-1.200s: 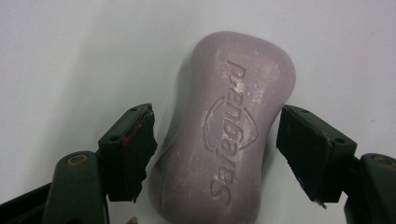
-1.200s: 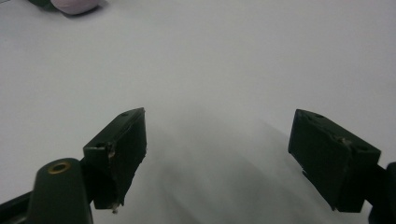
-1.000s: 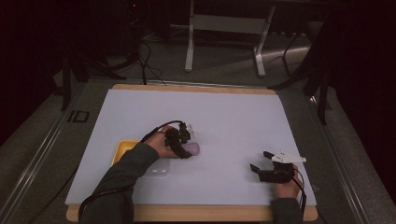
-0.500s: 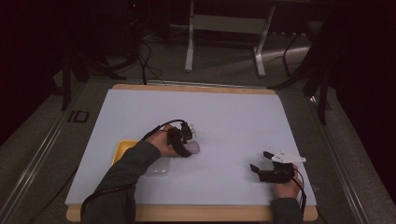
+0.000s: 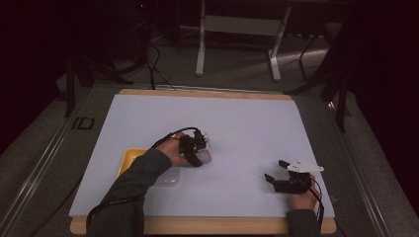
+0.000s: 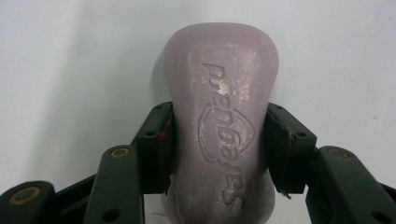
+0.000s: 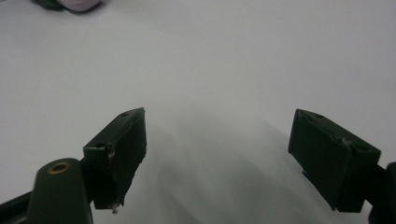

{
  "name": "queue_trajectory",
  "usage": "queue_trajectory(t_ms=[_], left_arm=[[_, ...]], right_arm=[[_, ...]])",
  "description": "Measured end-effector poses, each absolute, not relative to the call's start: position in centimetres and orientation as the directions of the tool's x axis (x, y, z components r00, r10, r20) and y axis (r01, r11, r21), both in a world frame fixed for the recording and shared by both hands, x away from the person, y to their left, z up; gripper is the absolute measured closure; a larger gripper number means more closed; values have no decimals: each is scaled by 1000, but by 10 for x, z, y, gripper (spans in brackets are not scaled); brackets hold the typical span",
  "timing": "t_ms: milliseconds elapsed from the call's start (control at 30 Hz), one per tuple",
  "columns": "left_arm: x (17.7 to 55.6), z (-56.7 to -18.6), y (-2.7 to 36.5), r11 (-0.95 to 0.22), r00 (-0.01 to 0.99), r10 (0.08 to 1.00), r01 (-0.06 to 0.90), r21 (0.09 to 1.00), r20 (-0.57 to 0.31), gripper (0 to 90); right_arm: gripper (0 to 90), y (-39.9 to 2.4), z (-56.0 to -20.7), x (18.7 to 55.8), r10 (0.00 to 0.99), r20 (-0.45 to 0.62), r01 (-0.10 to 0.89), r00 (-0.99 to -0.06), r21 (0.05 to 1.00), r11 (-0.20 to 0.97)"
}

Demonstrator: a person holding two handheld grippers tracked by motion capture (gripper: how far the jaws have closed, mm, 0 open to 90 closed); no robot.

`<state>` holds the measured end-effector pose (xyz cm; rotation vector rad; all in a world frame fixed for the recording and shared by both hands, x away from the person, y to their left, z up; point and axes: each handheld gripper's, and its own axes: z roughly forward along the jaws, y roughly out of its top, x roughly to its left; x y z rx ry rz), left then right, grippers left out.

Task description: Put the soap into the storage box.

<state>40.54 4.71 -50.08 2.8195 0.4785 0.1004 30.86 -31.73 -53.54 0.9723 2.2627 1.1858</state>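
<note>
One bar of pale lilac soap (image 6: 219,126) is the whole story, and it lies flat on the white table top (image 5: 247,123), just left of centre and toward the near half. Look at its long axis in the left gripper view: it runs straight out along the line of the jaws, away from the hand, with the embossed lettering running the same way. That puts the pads across the narrow waist of the bar, one on each long flank, which is the grip you want.

And the left gripper (image 5: 200,150) has it. Its jaws have just been closing, and now both black pads (image 6: 159,144) press against the soap's sides with no gap showing. Nipped in tight on the bar, soap resting on the table.

Just behind the left hand, toward the near-left, sits a yellow dish (image 5: 129,160), and a clear lid or tray (image 5: 168,178) lies beside it, partly under the sleeve. My read is that the soap goes that way, a short pull back toward the person, and the left hand is plainly the nearer one.

Well apart on the right, the right gripper (image 5: 276,173) rests low near the front edge, jaws spread wide with nothing between them, as the right gripper view shows.
</note>
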Motion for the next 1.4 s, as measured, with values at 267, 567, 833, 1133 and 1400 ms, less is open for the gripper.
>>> queue_trajectory(t_ms=[267,567,833,1133,1400], left_arm=[[404,-495,48,-907,945,327,307,287,23,489],[403,-488,51,-896,942,334,308,319,27,490],[399,-480,54,-897,948,317,289,334,33,490],[394,-471,57,-899,950,308,277,339,42,490],[389,-465,65,-894,946,319,278,352,63,490]], right_arm=[[189,-317,-535,309,737,-32,392,-675,831,395],[189,-317,-535,309,737,-32,392,-675,830,396],[189,-317,-535,309,738,-32,392,-675,831,395],[189,-317,-535,308,738,-33,391,-674,831,395],[189,-317,-535,308,738,-35,390,-674,832,395]])
